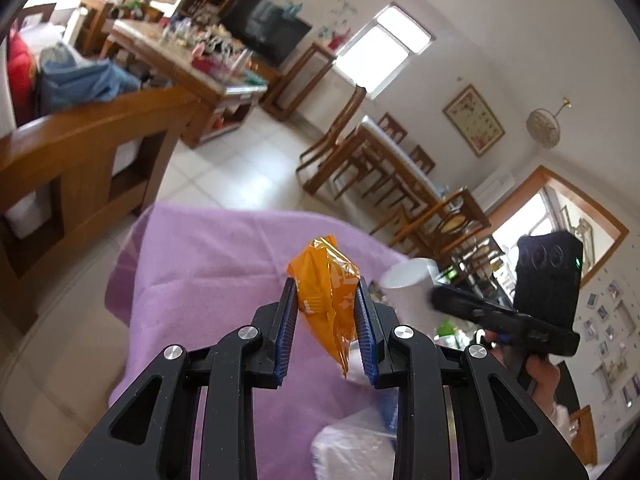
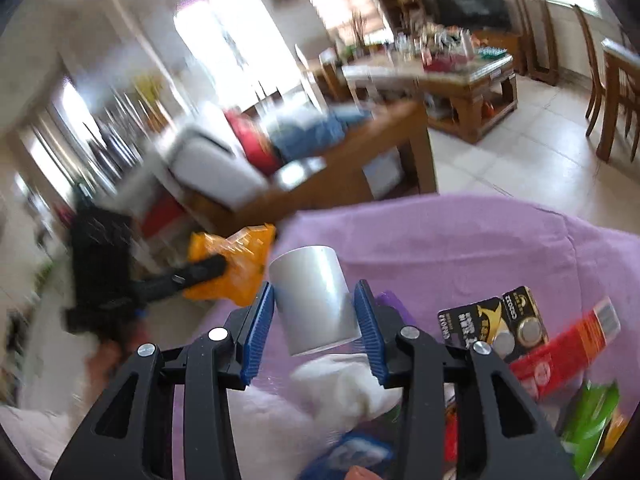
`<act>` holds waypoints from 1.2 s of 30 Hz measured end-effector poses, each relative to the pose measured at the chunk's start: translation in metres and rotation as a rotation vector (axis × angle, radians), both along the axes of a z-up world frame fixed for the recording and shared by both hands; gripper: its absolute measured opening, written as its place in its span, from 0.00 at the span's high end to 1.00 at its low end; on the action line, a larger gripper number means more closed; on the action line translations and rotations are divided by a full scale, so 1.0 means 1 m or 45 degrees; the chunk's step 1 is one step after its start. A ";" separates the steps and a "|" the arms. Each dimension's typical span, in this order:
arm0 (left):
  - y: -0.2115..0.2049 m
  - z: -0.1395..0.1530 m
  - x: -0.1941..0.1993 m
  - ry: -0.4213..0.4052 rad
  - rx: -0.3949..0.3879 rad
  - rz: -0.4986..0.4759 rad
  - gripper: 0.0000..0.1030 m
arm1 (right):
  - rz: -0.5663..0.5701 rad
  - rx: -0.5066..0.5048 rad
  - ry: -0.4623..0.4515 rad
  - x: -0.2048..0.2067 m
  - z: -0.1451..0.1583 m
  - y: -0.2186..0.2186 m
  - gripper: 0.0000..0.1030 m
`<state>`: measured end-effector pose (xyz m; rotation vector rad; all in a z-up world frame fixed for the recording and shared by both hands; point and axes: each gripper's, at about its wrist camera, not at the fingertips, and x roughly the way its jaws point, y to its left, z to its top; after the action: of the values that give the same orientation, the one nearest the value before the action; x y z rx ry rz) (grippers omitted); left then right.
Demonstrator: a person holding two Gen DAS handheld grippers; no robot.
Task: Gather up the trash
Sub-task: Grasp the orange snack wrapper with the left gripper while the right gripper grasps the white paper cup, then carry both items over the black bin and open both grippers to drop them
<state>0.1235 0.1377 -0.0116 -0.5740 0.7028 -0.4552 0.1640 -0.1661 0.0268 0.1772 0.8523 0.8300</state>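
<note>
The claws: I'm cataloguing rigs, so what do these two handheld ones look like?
Both match: the left claw and right claw have black angular linkage arms with triangular cut-outs, round silver pivot pins and blue ribbed pads. Each body is black; no cables show.

Both grippers look alike. The left gripper (image 1: 326, 320) and the right gripper (image 2: 316, 326) each have matte black linkage arms with triangular cut-outs, round silver screws at the pivots, and ribbed blue pads (image 1: 286, 334) lining the inner faces of the fingers.
</note>
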 end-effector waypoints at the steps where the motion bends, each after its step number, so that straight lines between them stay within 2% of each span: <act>1: -0.002 0.009 -0.005 -0.020 0.003 -0.005 0.73 | -0.010 0.049 -0.020 -0.009 0.007 -0.008 0.60; 4: -0.014 0.032 -0.019 -0.085 0.017 -0.013 0.73 | -0.056 0.157 -0.099 -0.043 0.025 -0.044 0.60; 8: -0.050 0.061 -0.032 -0.133 0.007 -0.124 0.73 | -0.201 0.246 -0.189 -0.088 0.040 -0.112 0.60; 11: -0.105 0.076 -0.039 -0.154 0.003 -0.267 0.73 | -0.376 0.298 -0.254 -0.121 0.046 -0.181 0.60; 14: -0.174 0.076 -0.042 -0.145 -0.004 -0.428 0.73 | -0.603 0.241 -0.325 -0.155 0.047 -0.257 0.60; 17: -0.257 0.060 -0.043 -0.100 -0.005 -0.609 0.73 | -0.788 0.173 -0.336 -0.174 0.040 -0.315 0.60; 19: -0.316 0.044 -0.040 -0.068 -0.008 -0.734 0.73 | -0.966 0.087 -0.322 -0.186 0.027 -0.359 0.60; 22: -0.395 0.021 -0.039 -0.015 -0.009 -0.880 0.72 | -1.134 0.029 -0.235 -0.192 -0.003 -0.405 0.60; 25: -0.464 -0.006 -0.035 0.048 0.012 -0.973 0.72 | -1.230 -0.003 -0.132 -0.190 -0.037 -0.439 0.60; 27: -0.499 -0.027 -0.031 0.082 0.037 -1.006 0.72 | -1.276 0.019 -0.060 -0.186 -0.062 -0.462 0.60; 30: -0.547 -0.049 -0.025 0.107 0.097 -1.031 0.72 | -1.311 0.057 0.001 -0.186 -0.085 -0.486 0.60; 34: -0.582 -0.073 -0.014 0.130 0.175 -1.020 0.71 | -1.313 0.080 0.016 -0.189 -0.106 -0.499 0.59; 36: -0.590 -0.078 -0.008 0.144 0.212 -1.002 0.64 | -1.301 0.107 0.015 -0.189 -0.110 -0.502 0.58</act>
<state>0.1154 -0.4526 -0.0891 -0.1433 1.0597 -1.0873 -0.0245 -0.6685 -0.0831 0.6280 0.6150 -0.0973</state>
